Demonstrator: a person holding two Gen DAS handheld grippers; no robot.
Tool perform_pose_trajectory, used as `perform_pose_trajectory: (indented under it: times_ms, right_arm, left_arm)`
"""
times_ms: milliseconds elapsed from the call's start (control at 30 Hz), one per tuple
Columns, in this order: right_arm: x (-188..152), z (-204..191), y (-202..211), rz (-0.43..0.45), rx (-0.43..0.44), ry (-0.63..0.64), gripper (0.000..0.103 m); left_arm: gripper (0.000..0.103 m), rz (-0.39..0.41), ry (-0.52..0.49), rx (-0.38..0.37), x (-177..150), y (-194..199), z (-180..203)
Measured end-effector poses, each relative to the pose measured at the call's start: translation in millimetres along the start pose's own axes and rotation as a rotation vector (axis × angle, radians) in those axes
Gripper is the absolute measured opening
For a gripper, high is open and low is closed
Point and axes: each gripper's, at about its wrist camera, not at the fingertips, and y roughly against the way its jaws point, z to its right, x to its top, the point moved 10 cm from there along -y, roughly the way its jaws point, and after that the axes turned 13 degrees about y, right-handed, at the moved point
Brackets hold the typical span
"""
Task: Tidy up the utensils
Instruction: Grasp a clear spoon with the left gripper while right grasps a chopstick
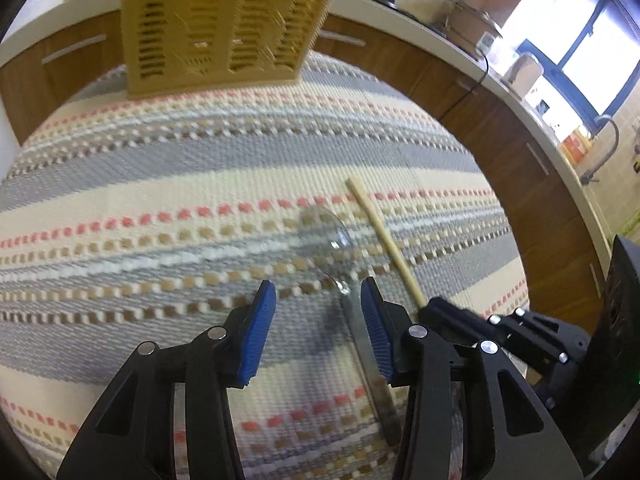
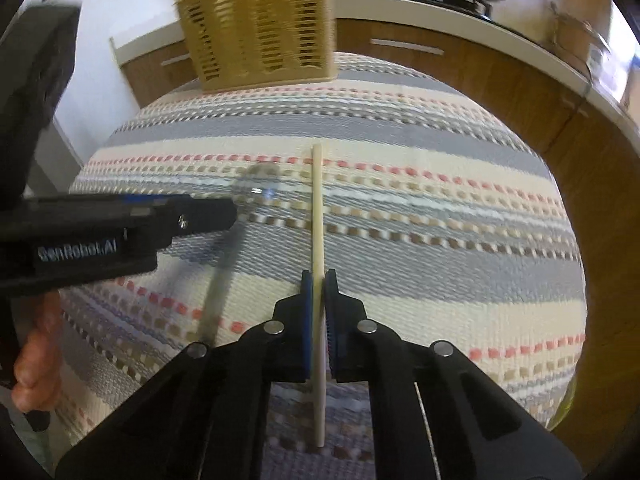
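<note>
— Right claw (image 2: 319,280), low centre of its view?
— Clenched on the chopstick (image 2: 318,216), which points up-frame.
— Left claw (image 1: 318,294)?
— Released, pads spread; the spoon (image 1: 326,236) lies between them on the striped tabletop (image 1: 160,184).
— Basket (image 1: 224,20)?
— Top of frame, far edge.

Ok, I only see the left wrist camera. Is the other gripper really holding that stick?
Observer: Yes. The right gripper is shut on the chopstick, with a pad on each side.
Operator: Is anything in the basket? Its top is cut off for me.
Observer: Yes. The basket has a few things poking out at its left end, too blurry to name.
Operator: Does the stick poke out behind the pads?
Observer: Yes, its near end reaches back past them, towards the camera.
</note>
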Motion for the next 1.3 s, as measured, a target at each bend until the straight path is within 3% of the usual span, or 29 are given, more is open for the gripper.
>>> perform_pose_trajectory:
  times_ms: [133, 233, 300, 367, 700, 800, 967, 1067, 1133, 1300]
  right_arm:
    - [-10.1, 18.9, 6.8, -0.005, 0.028, -0.055, 0.005]
    - [-13.9, 24.6, 8.4, -0.010, 0.032, -0.074, 0.005]
    - [-12.3, 23.8, 6.9, -0.010, 0.041, -0.081, 0.005]
    - [-12.5, 23.2, 7.4, -0.011, 0.044, -0.080, 0.005]
    - [-11.0, 30.7, 12.7, -0.021, 0.048, -0.121, 0.005]
    - [-12.5, 33.7, 8.2, -0.041, 0.039, -0.128, 0.005]
    - [-11.4, 33.2, 7.3, -0.055, 0.067, -0.137, 0.008]
    - [-6.9, 32.3, 6.8, -0.061, 0.128, -0.143, 0.023]
    - [-1.0, 35.8, 8.2, -0.061, 0.144, -0.143, 0.043]
    - [22.4, 44.9, 3.0, -0.095, 0.195, -0.107, 0.043]
  left_arm:
    - [0.042, -0.013, -0.048, 0.058, -3.6, -5.6, 12.4]
    - [0.042, -0.002, -0.123, 0.170, -6.9, -11.5, 19.1]
    - [0.032, 0.024, -0.189, 0.272, -9.0, -14.7, 21.2]
    - [0.013, 0.043, -0.220, 0.307, -8.6, -14.8, 22.2]
    - [0.010, 0.099, -0.088, 0.249, 6.5, 30.5, -25.0]
    - [0.010, 0.093, -0.050, 0.256, 8.9, 32.3, -44.1]
    - [0.011, 0.080, -0.034, 0.198, 5.5, 33.9, -56.0]
    - [0.012, 0.050, -0.064, 0.191, 2.2, 29.1, -53.8]
    - [0.013, 0.031, -0.083, 0.188, 1.5, 26.2, -50.0]
    - [0.018, -0.070, -0.145, 0.214, -1.0, 21.8, -46.7]
